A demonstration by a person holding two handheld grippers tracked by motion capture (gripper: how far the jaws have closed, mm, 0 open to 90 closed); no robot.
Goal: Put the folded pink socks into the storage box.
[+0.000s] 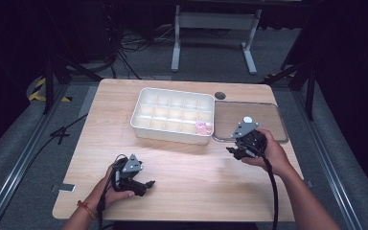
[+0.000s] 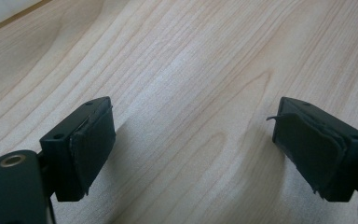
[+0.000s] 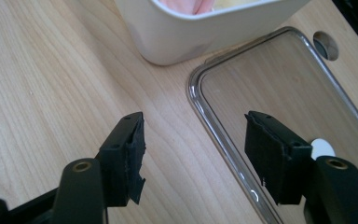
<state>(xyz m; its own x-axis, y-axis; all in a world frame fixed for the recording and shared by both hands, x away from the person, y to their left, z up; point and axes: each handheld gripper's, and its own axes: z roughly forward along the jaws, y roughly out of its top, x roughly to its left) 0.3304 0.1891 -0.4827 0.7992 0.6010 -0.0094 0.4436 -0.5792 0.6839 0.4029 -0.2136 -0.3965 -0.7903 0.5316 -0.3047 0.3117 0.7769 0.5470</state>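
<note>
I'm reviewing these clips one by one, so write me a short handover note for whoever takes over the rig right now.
Left tongs: open, empty, low over the bare wooden table.
Right tongs: open, empty, at the near-left edge of the clear flat plastic lid.
The white compartmented plastic box is uncovered, with a small pink item in its near-right cell.
Done: the lid lies beside the box.
Left: probably gripping the lid and covering the box.

Light wood table (image 1: 182,191) w/ rounded corners, brightly lit from above; rest of room dark. Grey carpet floor (image 1: 14,158) around it, black cables (image 1: 129,45) tangled behind, yellow-black hazard tape (image 1: 38,91) at left. White metal frame legs (image 1: 215,28) at back, black rails (image 1: 9,177) along both sides.
</note>
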